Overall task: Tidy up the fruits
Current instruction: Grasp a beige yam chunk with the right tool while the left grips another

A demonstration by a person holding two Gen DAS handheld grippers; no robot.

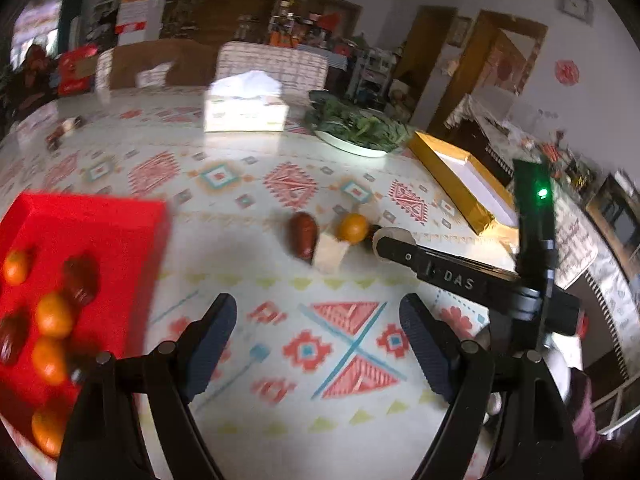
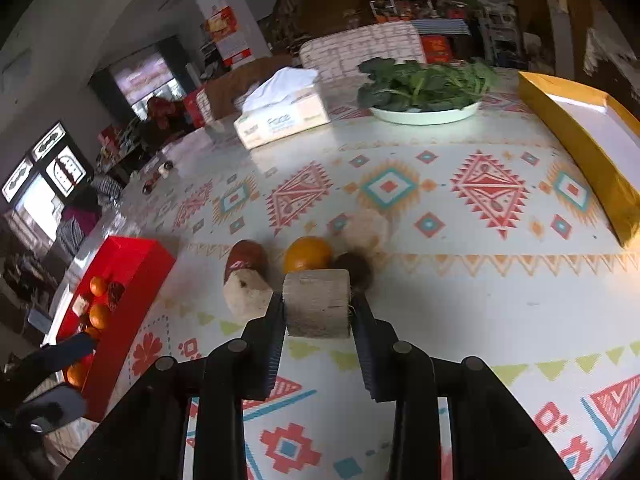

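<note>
My right gripper (image 2: 319, 310) is shut on a pale beige cylinder-shaped piece (image 2: 318, 302), low over the patterned tablecloth. Just beyond it lie an orange (image 2: 307, 254), a dark brown round fruit (image 2: 356, 266), a dark red fruit (image 2: 244, 260) and a pale chunk (image 2: 248, 296). A red tray (image 1: 92, 232) at the left holds several oranges and dark red fruits. My left gripper (image 1: 318, 344) is open and holds nothing; it hovers over bare tablecloth to the right of the tray. Ahead of it are the dark red fruit (image 1: 304, 236), the orange (image 1: 352, 228) and the right gripper (image 1: 394, 238).
At the back of the table stand a tissue box (image 2: 280, 116) and a white plate of leafy greens (image 2: 424, 92). A yellow-sided box (image 2: 580, 140) lies at the right. The table edge runs behind the red tray (image 2: 116, 300), with furniture beyond it.
</note>
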